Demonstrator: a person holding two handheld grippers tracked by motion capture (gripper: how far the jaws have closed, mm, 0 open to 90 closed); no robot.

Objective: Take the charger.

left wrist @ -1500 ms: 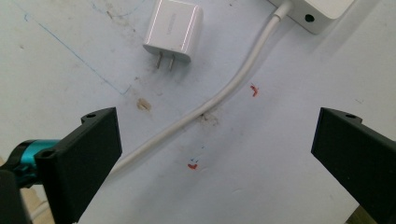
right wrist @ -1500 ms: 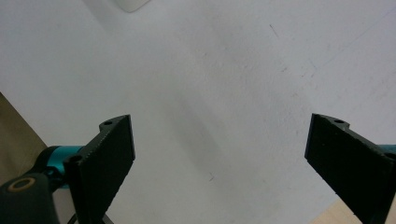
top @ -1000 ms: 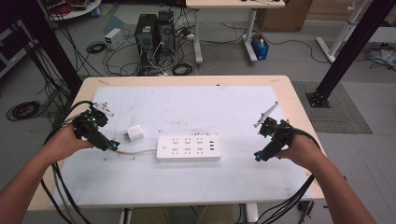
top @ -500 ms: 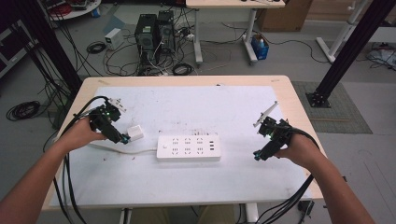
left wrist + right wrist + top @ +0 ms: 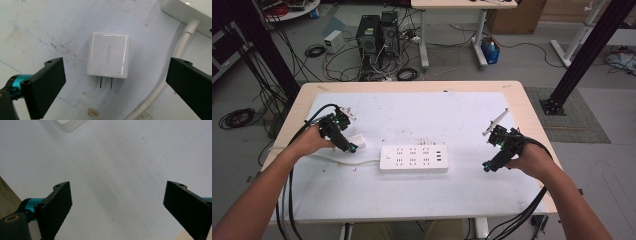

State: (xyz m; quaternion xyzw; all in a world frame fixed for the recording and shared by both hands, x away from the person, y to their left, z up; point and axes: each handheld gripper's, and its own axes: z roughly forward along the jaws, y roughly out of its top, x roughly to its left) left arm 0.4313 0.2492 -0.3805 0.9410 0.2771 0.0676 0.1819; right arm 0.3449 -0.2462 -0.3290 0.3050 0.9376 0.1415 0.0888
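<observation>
The left claw [image 5: 112, 85] hangs over a white charger [image 5: 109, 55] with its jaws spread wide, one on each side of the charger and neither touching it. The charger lies flat on the white surface [image 5: 422, 200], its two metal prongs pointing toward the claw. In the high view the charger [image 5: 357, 140] sits just beside the left end of a white power strip [image 5: 414, 158], whose white cable [image 5: 175, 65] curves past the charger. The right claw [image 5: 490, 167] is released too, jaws wide apart over bare surface, well apart from the right end of the power strip.
</observation>
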